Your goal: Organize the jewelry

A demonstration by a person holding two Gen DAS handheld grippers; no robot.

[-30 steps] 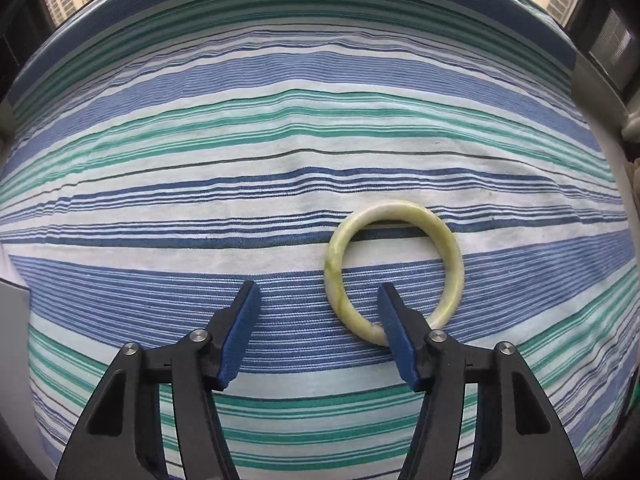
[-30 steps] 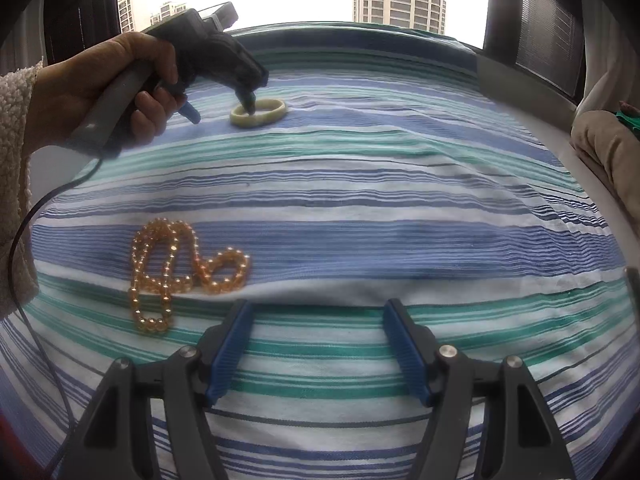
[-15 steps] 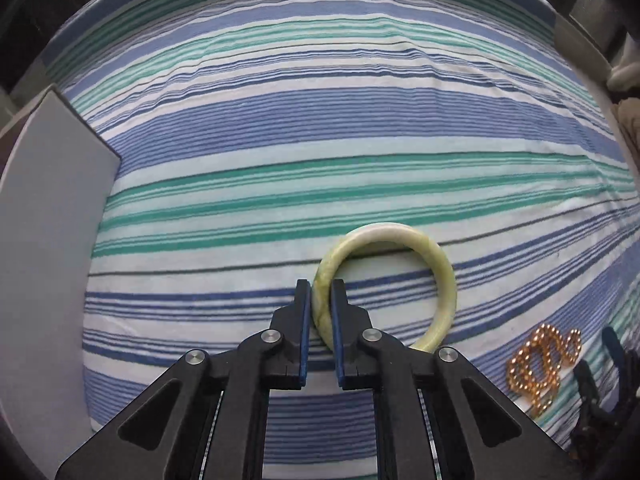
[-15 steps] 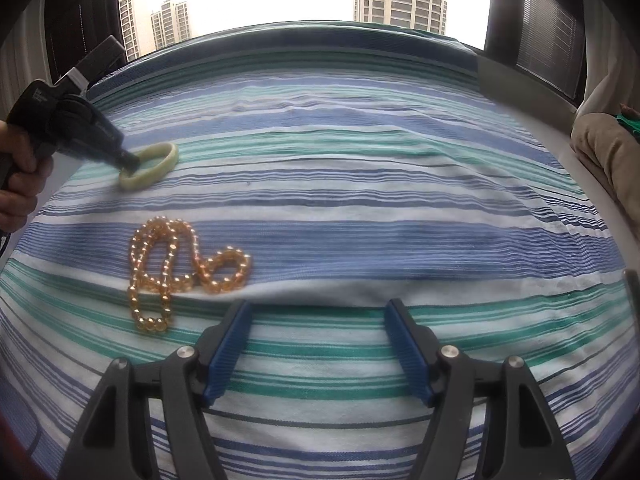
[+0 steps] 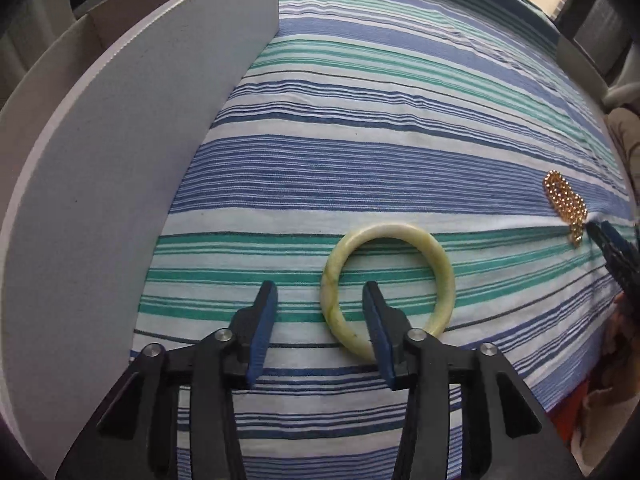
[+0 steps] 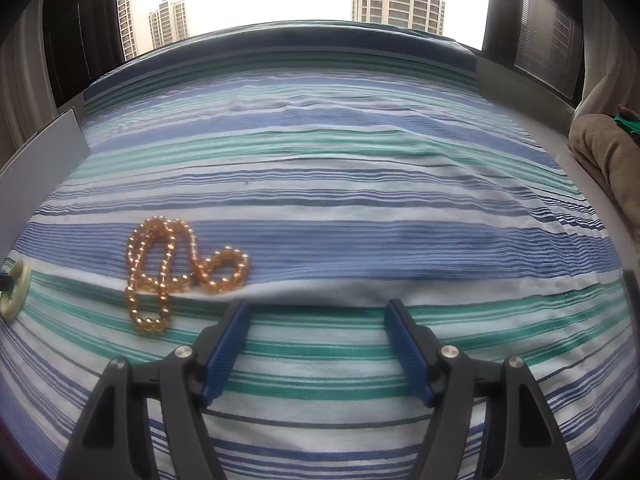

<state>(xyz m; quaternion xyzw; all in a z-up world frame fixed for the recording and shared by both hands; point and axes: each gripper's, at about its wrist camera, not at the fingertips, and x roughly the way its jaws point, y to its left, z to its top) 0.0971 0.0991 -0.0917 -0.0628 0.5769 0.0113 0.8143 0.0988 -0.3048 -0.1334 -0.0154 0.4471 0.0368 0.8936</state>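
A pale green jade bangle (image 5: 384,231) lies flat on the striped cloth (image 5: 400,120), close to a white panel. My left gripper (image 5: 319,288) stands over it with its jaws opening. The bangle's left rim is between the blue pads (image 5: 264,320), which do not press on it. The bangle also shows at the far left edge of the right wrist view (image 6: 18,290). A gold bead necklace (image 6: 176,268) lies bunched on the cloth, just ahead and left of my right gripper (image 6: 318,306), which is open and holds nothing. In the left wrist view the necklace (image 5: 566,204) sits at the far right.
A white upright panel (image 5: 100,160) borders the cloth on the left, also seen as a grey panel (image 6: 44,160). A beige cushion (image 6: 600,152) lies off the right edge. A window with tower blocks is behind the far edge.
The left gripper shut on the bangle's rim, carried it across the cloth to beside the white panel, then parted its jaws. The right gripper and the necklace stayed put.
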